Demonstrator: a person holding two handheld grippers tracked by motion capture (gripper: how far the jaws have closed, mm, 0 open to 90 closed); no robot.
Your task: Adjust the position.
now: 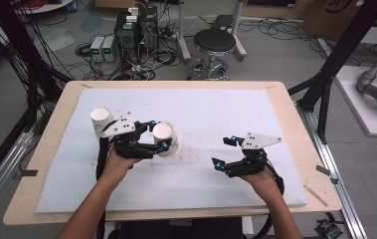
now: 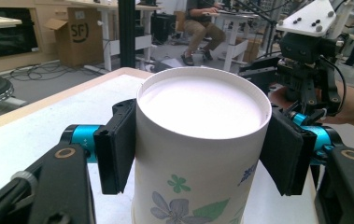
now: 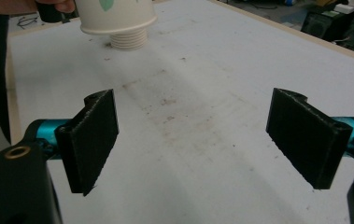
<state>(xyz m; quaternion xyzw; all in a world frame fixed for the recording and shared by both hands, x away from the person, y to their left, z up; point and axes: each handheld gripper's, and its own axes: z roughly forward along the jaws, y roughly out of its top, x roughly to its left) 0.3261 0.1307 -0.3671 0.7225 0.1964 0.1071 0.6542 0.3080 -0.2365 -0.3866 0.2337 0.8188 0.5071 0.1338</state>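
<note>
Paper cup clamped between left hand-held gripper pads.

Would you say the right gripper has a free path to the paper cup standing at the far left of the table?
Probably not: the left gripper and its held cup sit between it and that cup.

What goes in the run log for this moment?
left gripper: shut on upside-down paper cup | right gripper: open, nothing held | second cup: on white mat
</note>
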